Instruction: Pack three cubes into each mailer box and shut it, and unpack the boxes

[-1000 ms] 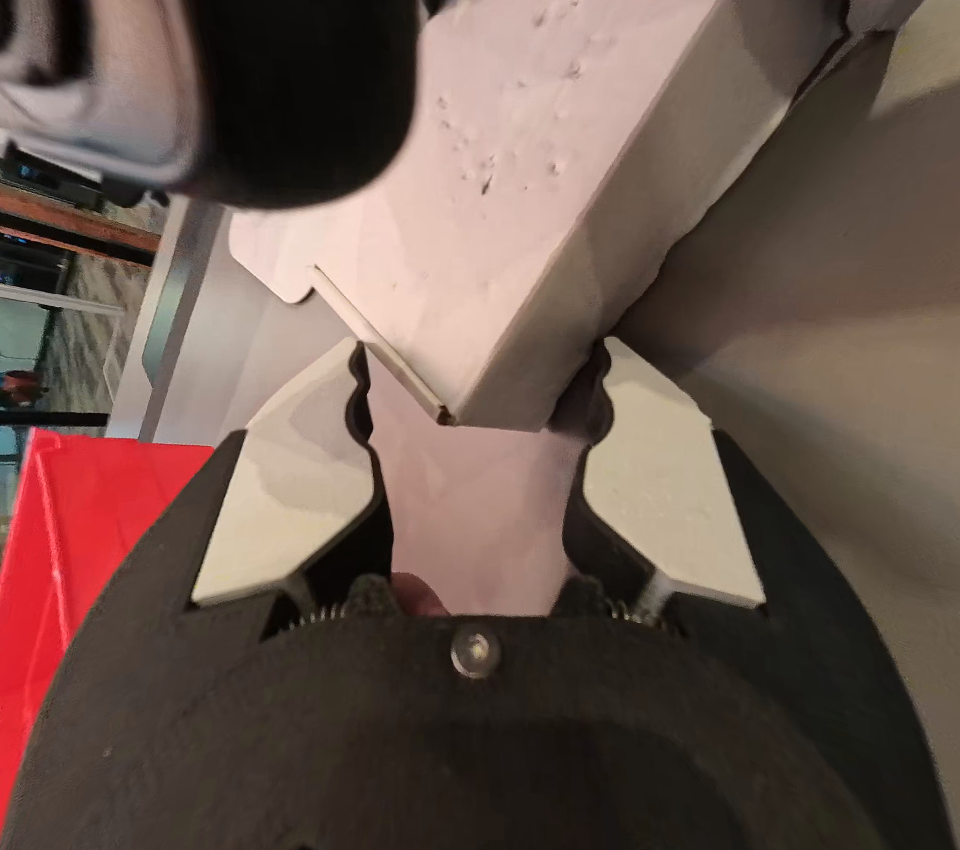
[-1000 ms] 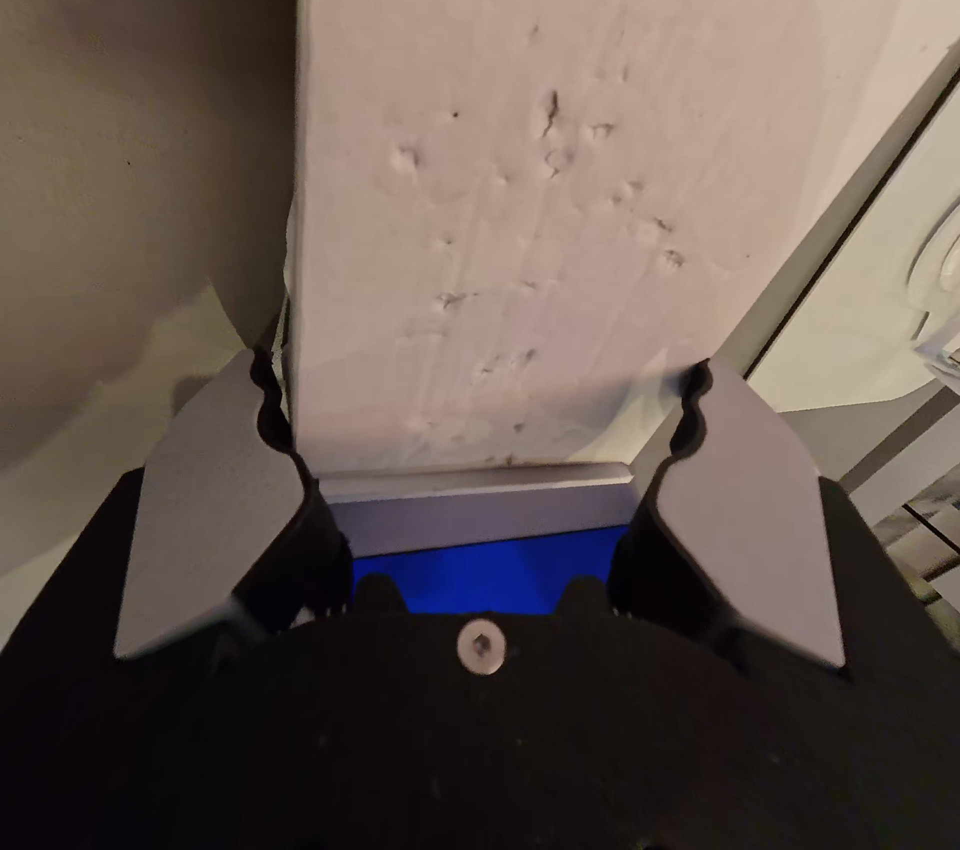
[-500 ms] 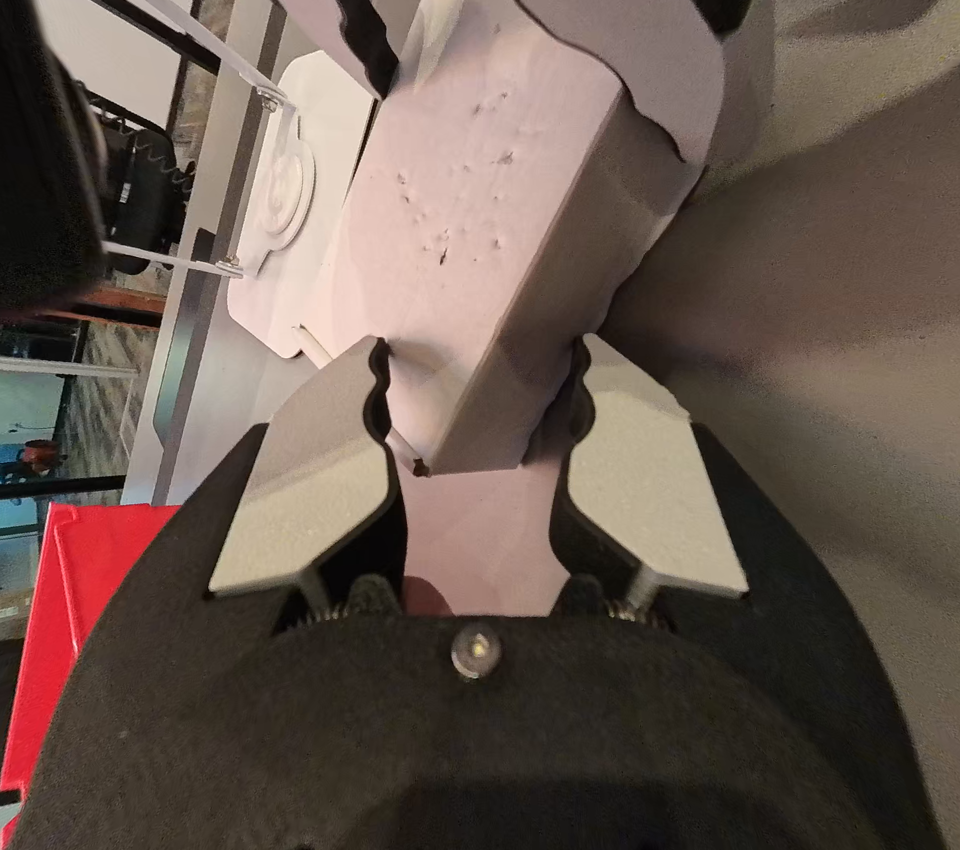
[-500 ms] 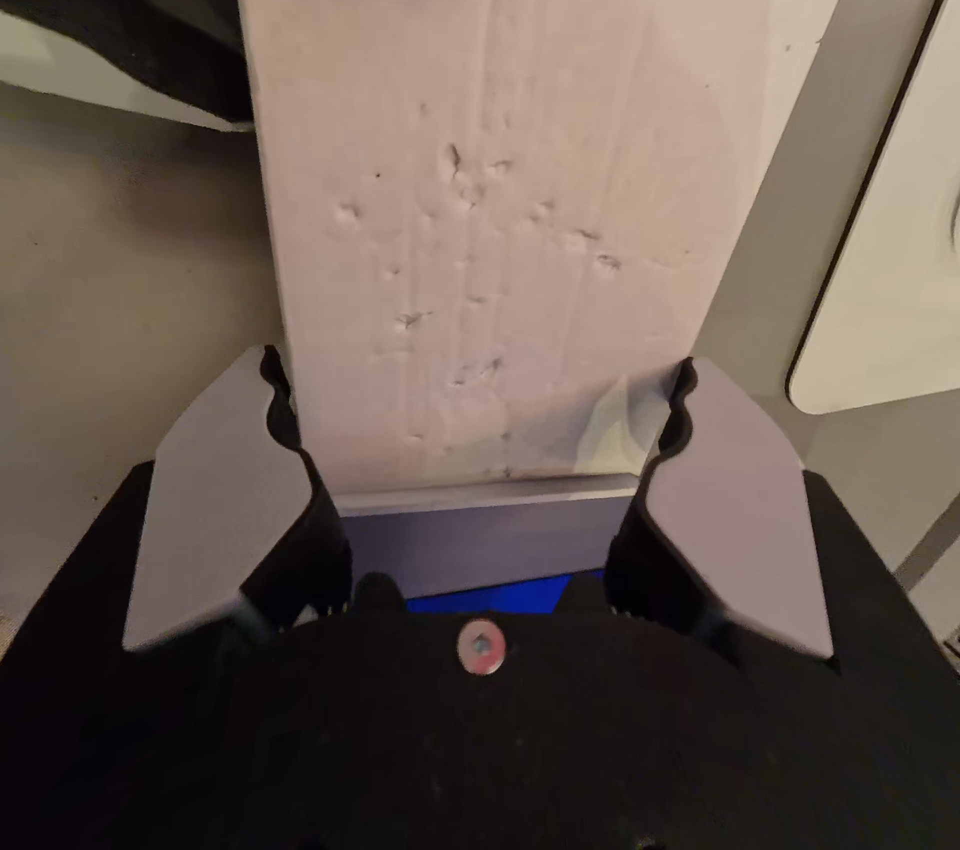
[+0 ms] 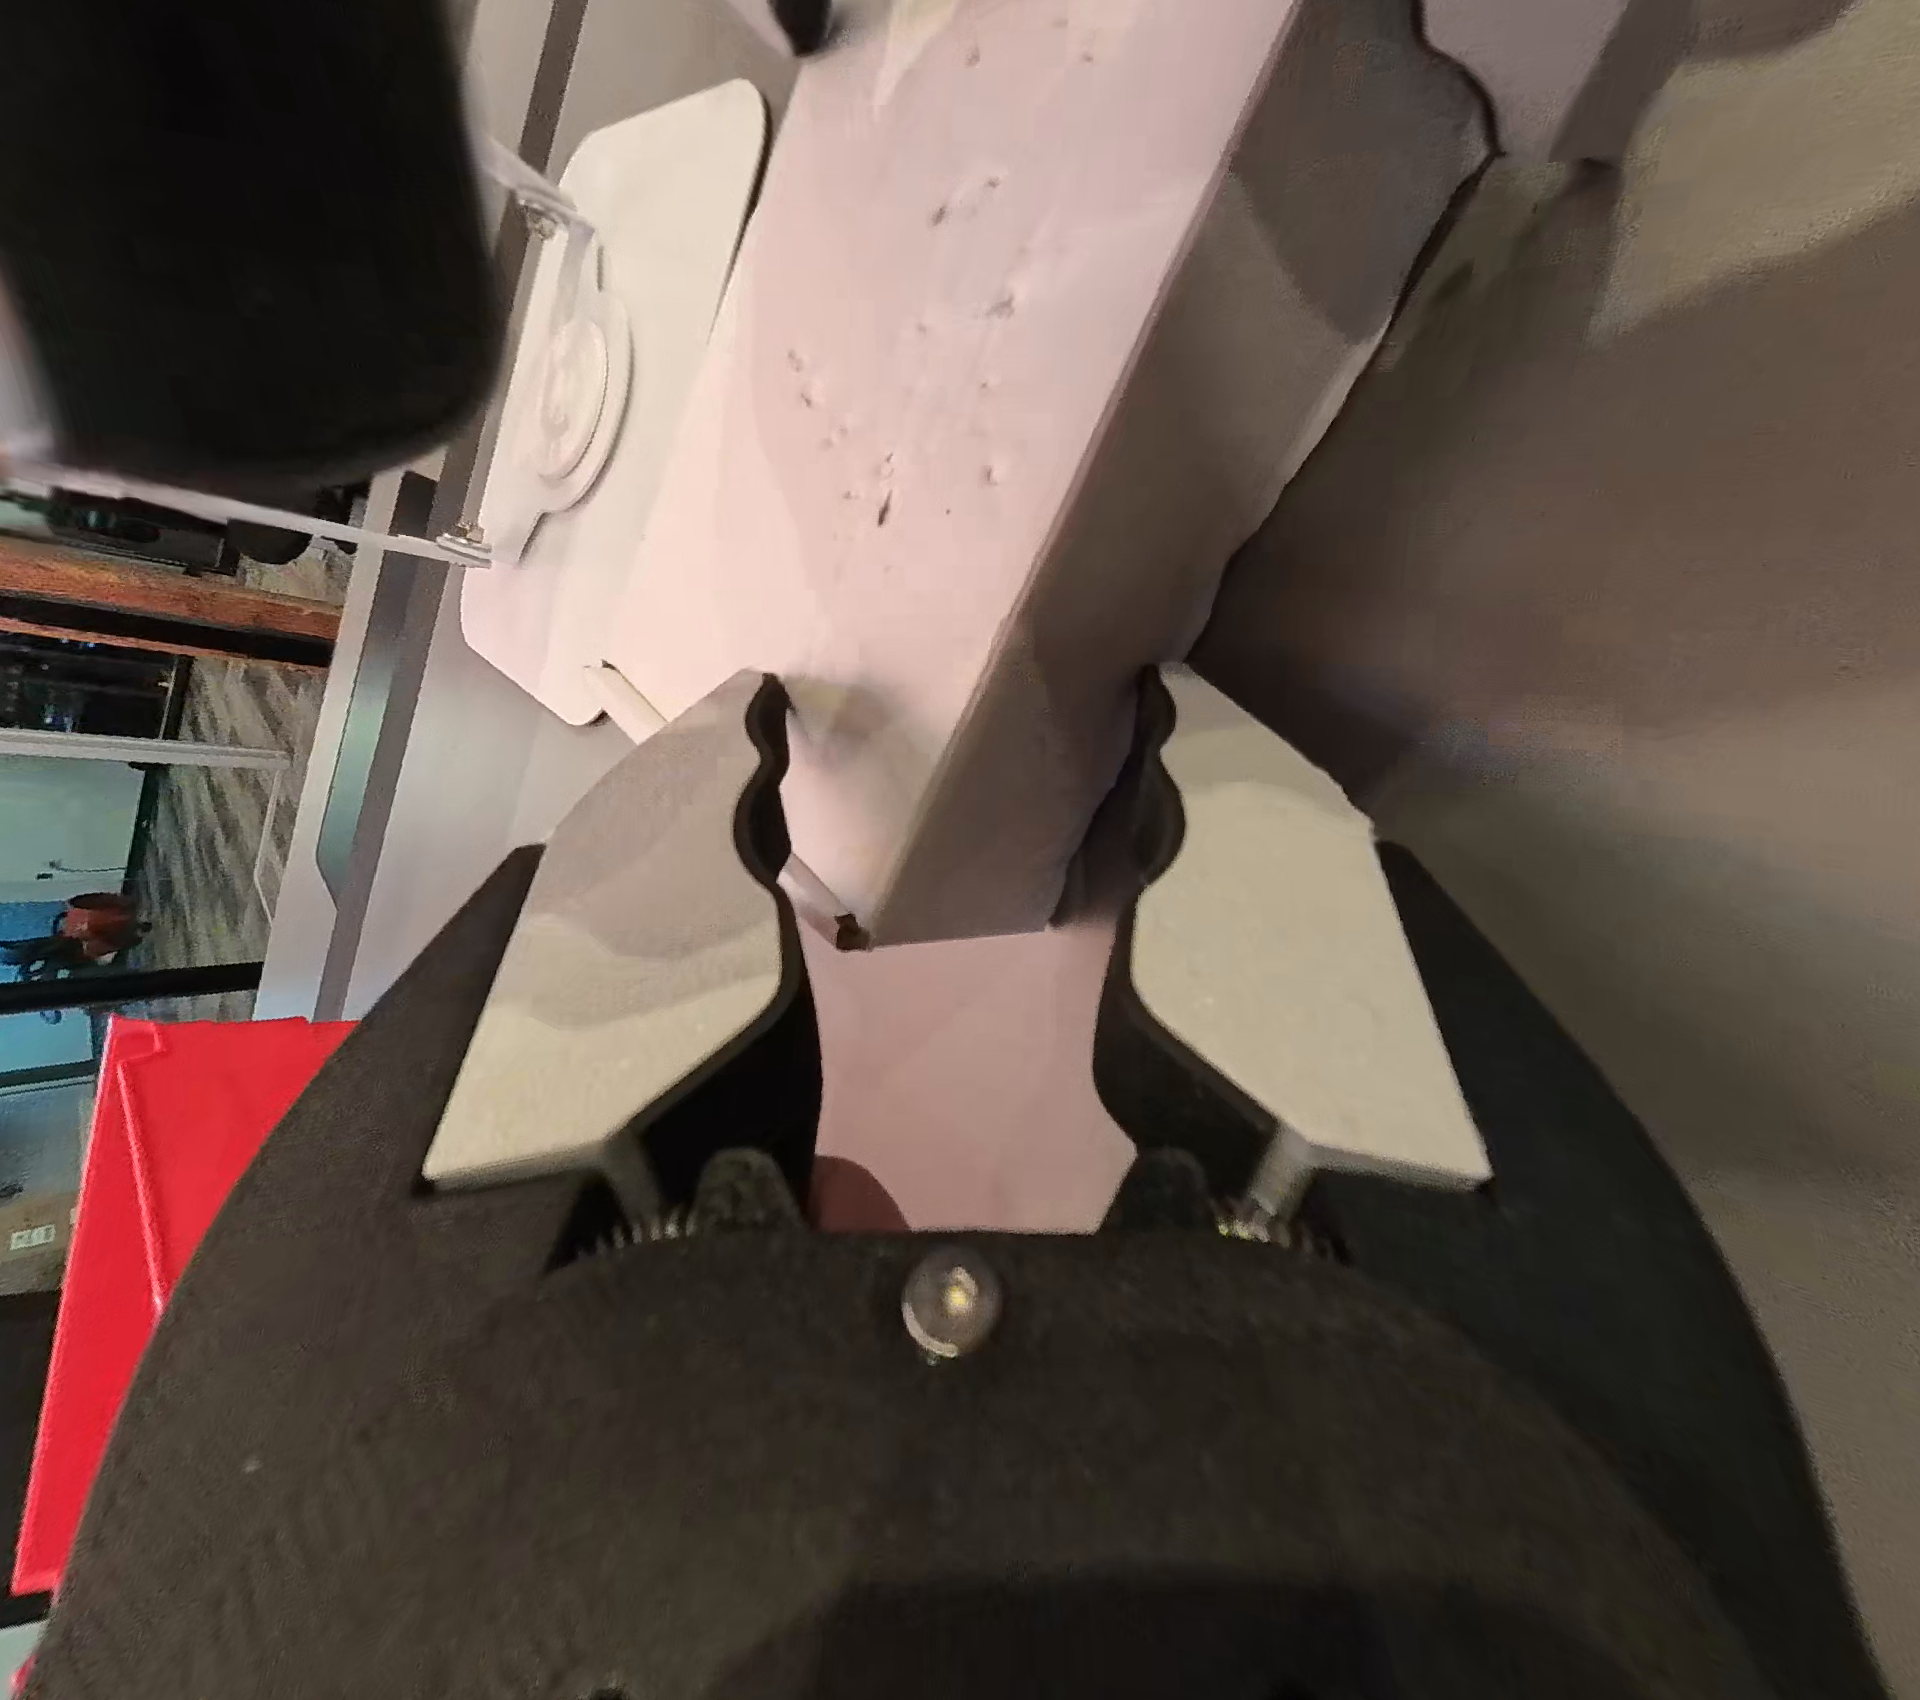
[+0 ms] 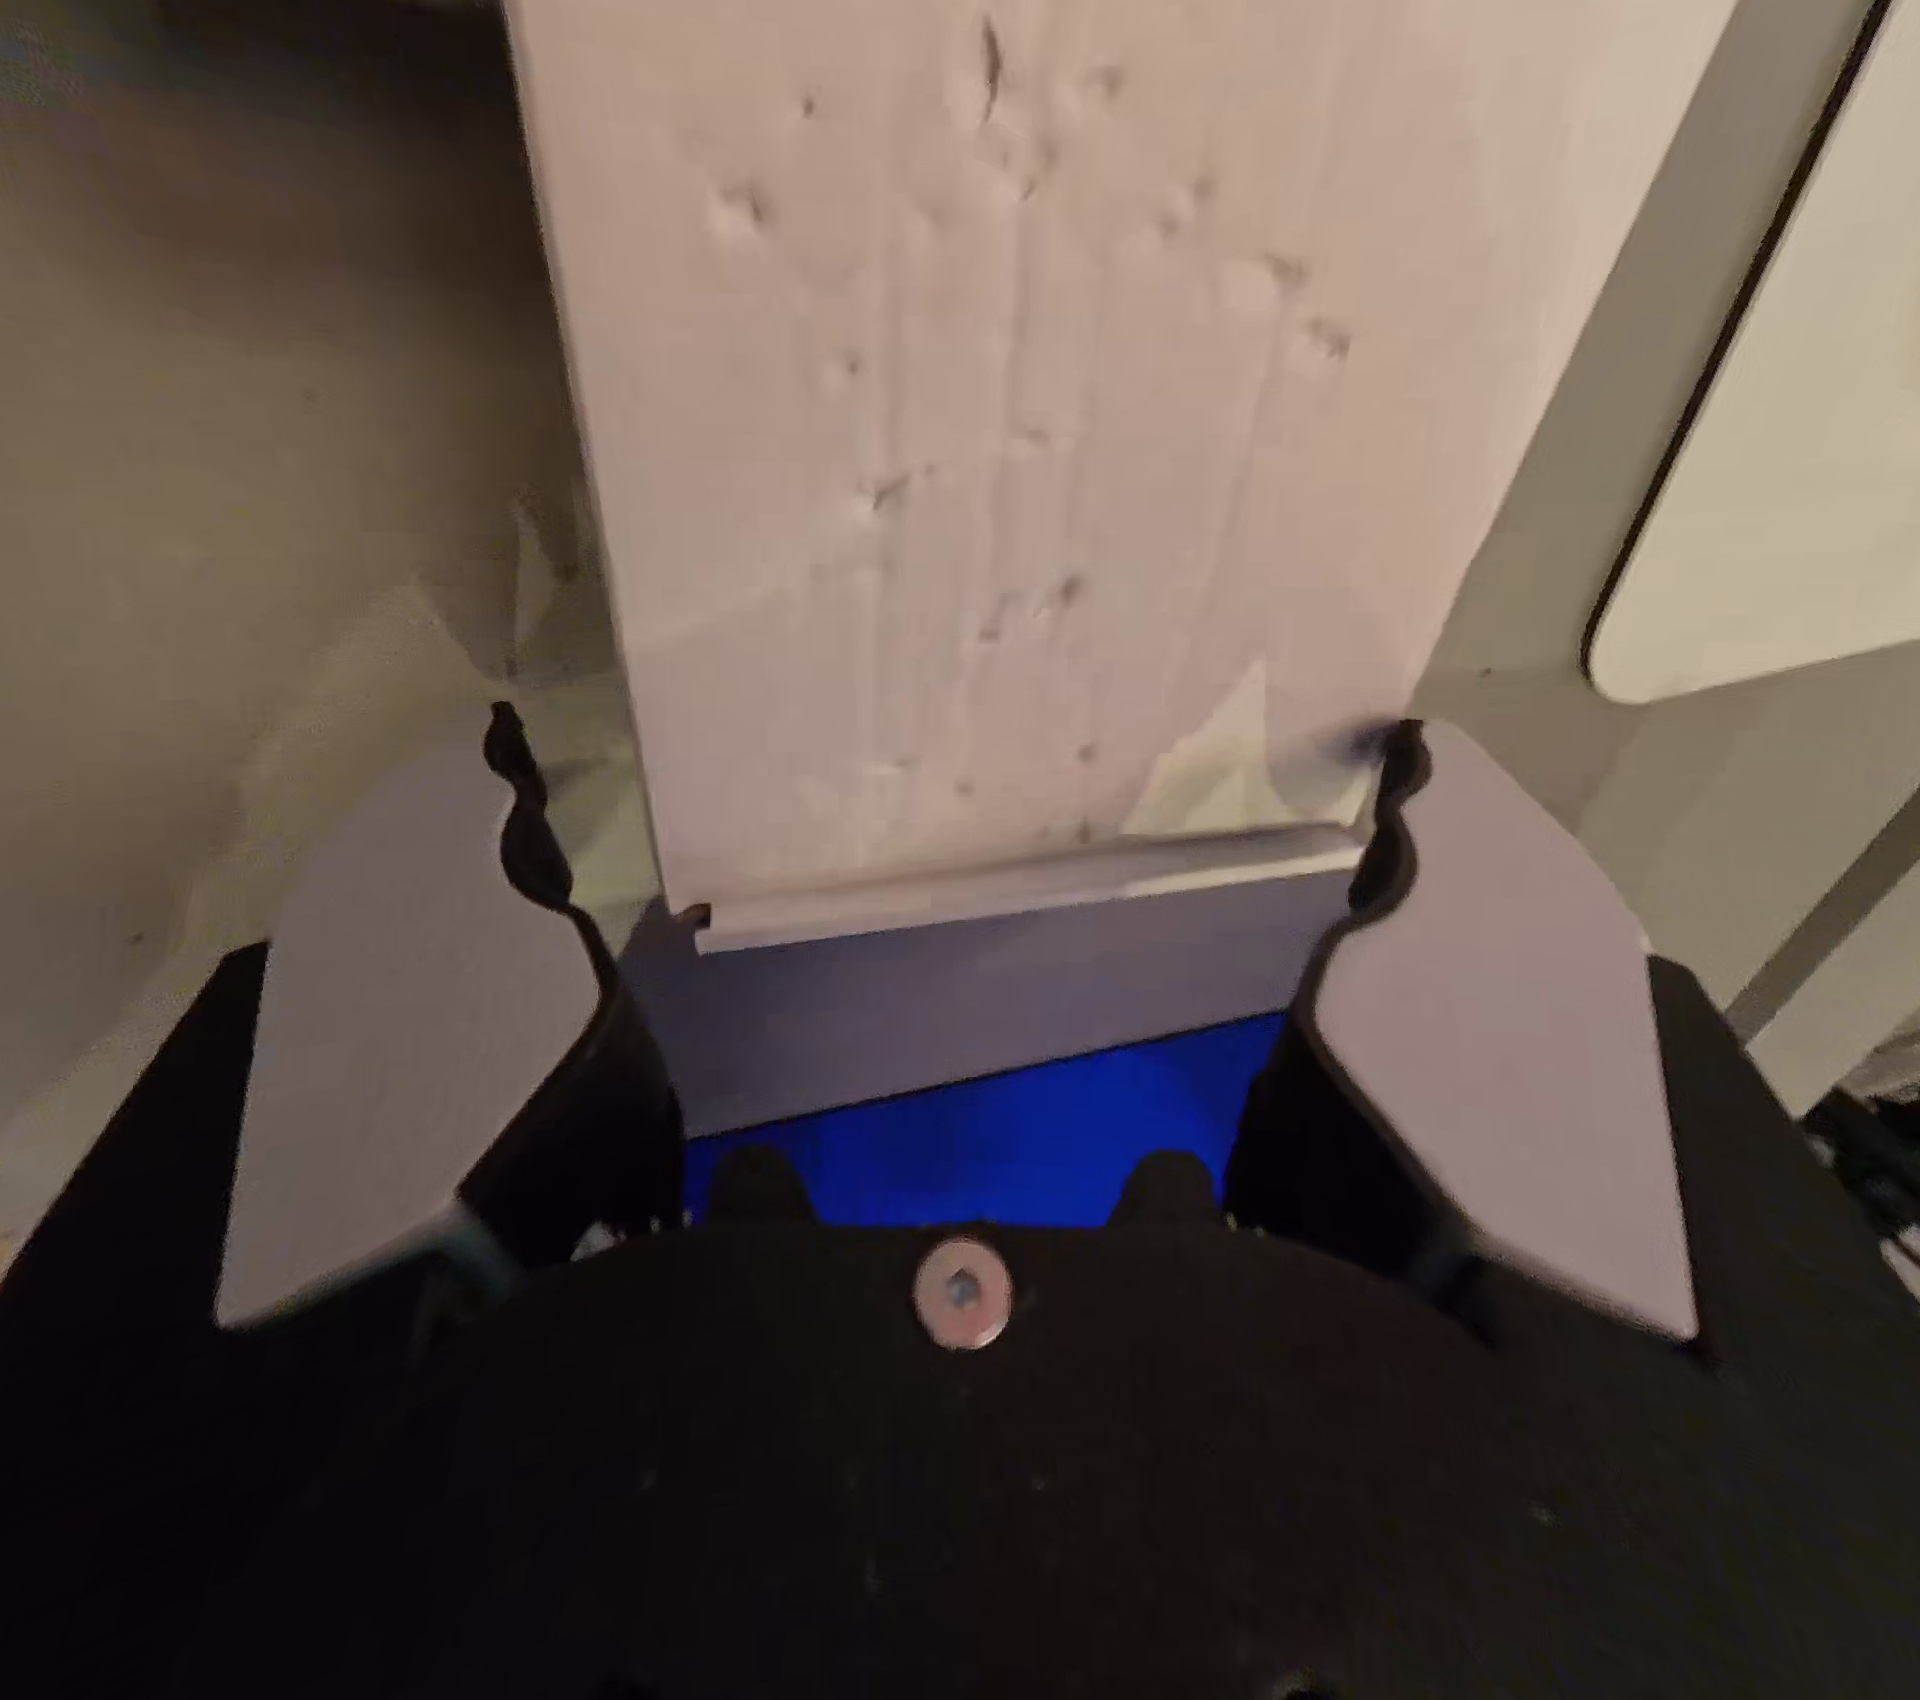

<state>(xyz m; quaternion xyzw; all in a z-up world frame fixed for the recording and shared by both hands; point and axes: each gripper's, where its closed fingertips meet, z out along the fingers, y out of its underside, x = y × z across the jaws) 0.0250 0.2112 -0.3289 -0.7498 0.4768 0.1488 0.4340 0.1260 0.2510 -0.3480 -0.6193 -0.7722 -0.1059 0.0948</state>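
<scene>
Beige table, matte, plain, shadowed in places. White mailer box lies on it, shut, dented on top face, one flap edge sticking out at near corner. In right wrist view the same table shows left of the box. Red bin at left edge; whether it sits on the table cannot be told.

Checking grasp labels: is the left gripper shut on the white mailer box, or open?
Shut on it: the left gripper has both fingertips pressed against the mailer box at its near end.
</scene>
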